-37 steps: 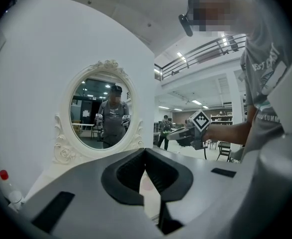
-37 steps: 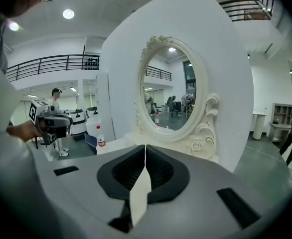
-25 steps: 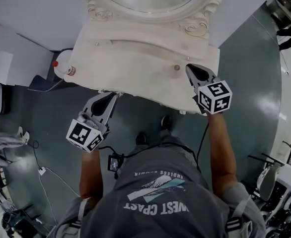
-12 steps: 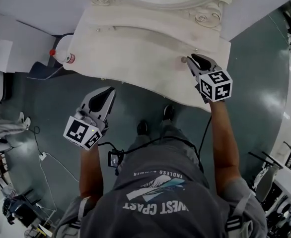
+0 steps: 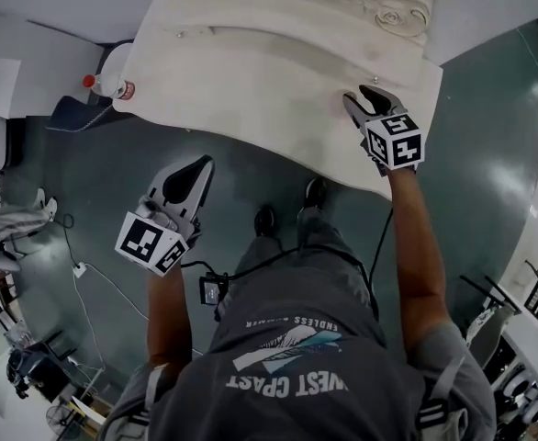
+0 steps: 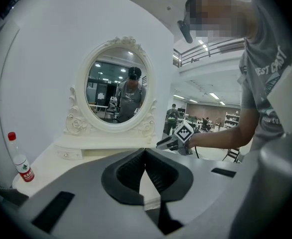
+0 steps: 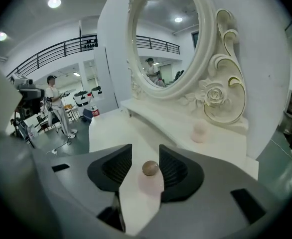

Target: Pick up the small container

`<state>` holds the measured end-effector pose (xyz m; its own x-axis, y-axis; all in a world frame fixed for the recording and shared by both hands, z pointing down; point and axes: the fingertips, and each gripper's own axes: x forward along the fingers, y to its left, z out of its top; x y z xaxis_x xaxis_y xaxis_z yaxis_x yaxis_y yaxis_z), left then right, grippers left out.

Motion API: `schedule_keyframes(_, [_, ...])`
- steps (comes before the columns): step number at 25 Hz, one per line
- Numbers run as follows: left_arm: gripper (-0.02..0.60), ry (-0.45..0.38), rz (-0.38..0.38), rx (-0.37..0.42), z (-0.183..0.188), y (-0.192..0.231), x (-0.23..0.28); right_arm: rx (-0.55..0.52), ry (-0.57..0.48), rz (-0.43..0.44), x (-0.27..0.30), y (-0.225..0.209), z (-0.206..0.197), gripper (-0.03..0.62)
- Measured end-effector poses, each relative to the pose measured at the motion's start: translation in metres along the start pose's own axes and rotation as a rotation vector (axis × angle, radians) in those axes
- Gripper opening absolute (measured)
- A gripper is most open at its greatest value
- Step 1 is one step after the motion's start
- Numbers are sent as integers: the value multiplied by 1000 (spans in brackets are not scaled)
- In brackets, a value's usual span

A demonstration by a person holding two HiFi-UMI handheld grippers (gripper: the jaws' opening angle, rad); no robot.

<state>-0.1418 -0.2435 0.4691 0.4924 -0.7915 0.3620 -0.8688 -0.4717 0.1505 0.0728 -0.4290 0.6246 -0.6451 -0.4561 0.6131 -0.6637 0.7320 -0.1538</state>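
Note:
The small container (image 7: 150, 179) is pale pink with a round brown knob (image 7: 150, 168) on its lid. It stands on the white vanity table (image 5: 251, 72), near the right front. My right gripper (image 7: 145, 153) reaches over the table edge and its jaws are opening, with the container between them. The knob sits close to the right pad, with a gap on the left. In the head view, my right gripper (image 5: 365, 99) hides the container. My left gripper (image 5: 198, 165) hangs shut and empty over the floor, in front of the table.
An oval mirror (image 7: 166, 39) in an ornate white frame stands at the back of the table. A second pale pink piece (image 7: 200, 132) sits by the mirror's base. A red-capped bottle (image 5: 104, 85) stands off the table's left end. Cables lie on the floor (image 5: 95, 274).
My right gripper has moved forward over the table to the container, and its jaws have spread around it. My left gripper has stayed shut in about the same place.

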Motion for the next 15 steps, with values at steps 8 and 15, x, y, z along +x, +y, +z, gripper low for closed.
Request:
schedule_keyframes(8, [17,15,8,-20,-9,2,5,-22,61,-3,26,-4,-25,206])
schedule_keyframes(15, [17,31,12,-41,-19,6,5,-56,109,-35,47,-9,-44,202])
